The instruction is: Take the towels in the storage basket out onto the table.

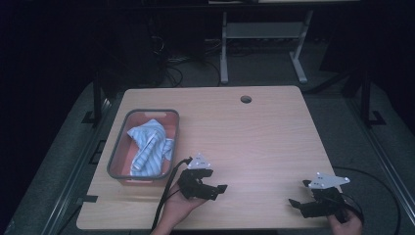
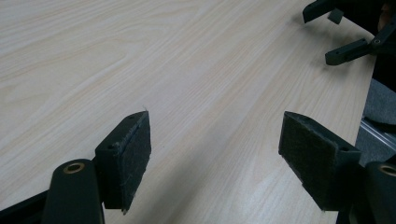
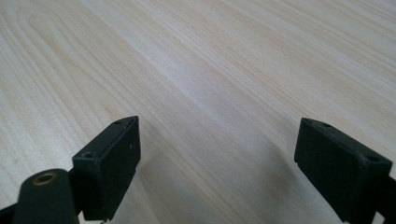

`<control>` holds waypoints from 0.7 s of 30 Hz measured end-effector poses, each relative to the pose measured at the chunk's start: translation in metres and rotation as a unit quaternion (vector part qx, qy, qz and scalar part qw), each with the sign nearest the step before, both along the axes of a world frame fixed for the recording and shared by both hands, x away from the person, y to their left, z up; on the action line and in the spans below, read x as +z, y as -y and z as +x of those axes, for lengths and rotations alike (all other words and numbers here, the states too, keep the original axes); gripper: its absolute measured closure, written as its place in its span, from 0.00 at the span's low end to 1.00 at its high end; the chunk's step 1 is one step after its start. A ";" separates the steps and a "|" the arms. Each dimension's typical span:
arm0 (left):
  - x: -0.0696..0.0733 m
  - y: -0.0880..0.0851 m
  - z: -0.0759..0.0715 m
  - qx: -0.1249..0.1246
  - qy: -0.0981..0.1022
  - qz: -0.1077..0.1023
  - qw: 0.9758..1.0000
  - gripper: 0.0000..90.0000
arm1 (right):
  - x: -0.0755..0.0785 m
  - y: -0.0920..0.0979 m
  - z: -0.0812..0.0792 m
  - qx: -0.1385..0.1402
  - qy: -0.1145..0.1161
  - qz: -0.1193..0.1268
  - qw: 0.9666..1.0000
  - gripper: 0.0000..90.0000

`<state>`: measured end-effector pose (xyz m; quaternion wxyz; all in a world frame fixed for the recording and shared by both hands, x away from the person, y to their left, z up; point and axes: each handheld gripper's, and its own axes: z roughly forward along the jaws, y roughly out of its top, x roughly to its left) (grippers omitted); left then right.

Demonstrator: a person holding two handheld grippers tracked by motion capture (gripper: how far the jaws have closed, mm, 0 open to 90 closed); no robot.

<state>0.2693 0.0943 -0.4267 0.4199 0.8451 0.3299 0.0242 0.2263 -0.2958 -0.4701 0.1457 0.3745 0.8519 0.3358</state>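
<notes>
A grey-rimmed bin (image 1: 115,152) with a reddish inside stands on the left part of the wooden table (image 1: 259,132). A blue-and-white striped cloth (image 1: 149,147) lies crumpled in it. My left gripper (image 1: 219,192) sits near the front edge, just right of the bin, open over bare wood with nothing between its pads (image 2: 132,154). My right gripper (image 1: 299,193) rests at the front right, also open and empty, its jaws spread wide (image 3: 217,163). In the left gripper view the right gripper (image 2: 348,32) shows at the top right, a clear stretch of table away.
A round cable hole (image 1: 245,99) sits near the table's far edge. Cables trail from both grippers off the front edge. Beyond the table are a desk frame (image 1: 224,49) and floor cables. Bare wood lies between the grippers.
</notes>
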 end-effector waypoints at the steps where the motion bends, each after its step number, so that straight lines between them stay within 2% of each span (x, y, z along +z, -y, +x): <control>1: 0.000 0.000 0.000 0.000 0.000 0.000 1.000 0.28 | 0.000 0.000 0.000 0.000 0.000 0.000 1.000 0.15; 5: 0.002 0.004 0.005 0.001 -0.003 0.002 1.000 0.29 | 0.000 -0.001 -0.001 0.001 -0.001 -0.003 1.000 0.15; 6: 0.004 0.005 0.008 -0.002 -0.011 0.006 1.000 0.29 | 0.001 -0.003 -0.002 0.003 -0.001 -0.003 1.000 0.15; 9: 0.006 0.005 0.010 0.002 -0.018 0.000 1.000 0.28 | 0.001 -0.003 -0.002 0.006 0.004 -0.006 1.000 0.15; 11: 0.008 0.004 0.015 0.000 -0.022 0.008 1.000 0.28 | 0.001 -0.003 -0.002 0.005 0.002 -0.006 1.000 0.15; 14: 0.012 0.004 0.022 0.011 -0.034 0.012 0.999 0.27 | 0.002 -0.003 -0.003 0.000 0.002 -0.006 1.000 0.15; 21: 0.022 0.005 0.032 0.012 -0.033 0.024 0.999 0.25 | 0.002 -0.003 -0.003 0.002 0.002 -0.002 1.000 0.15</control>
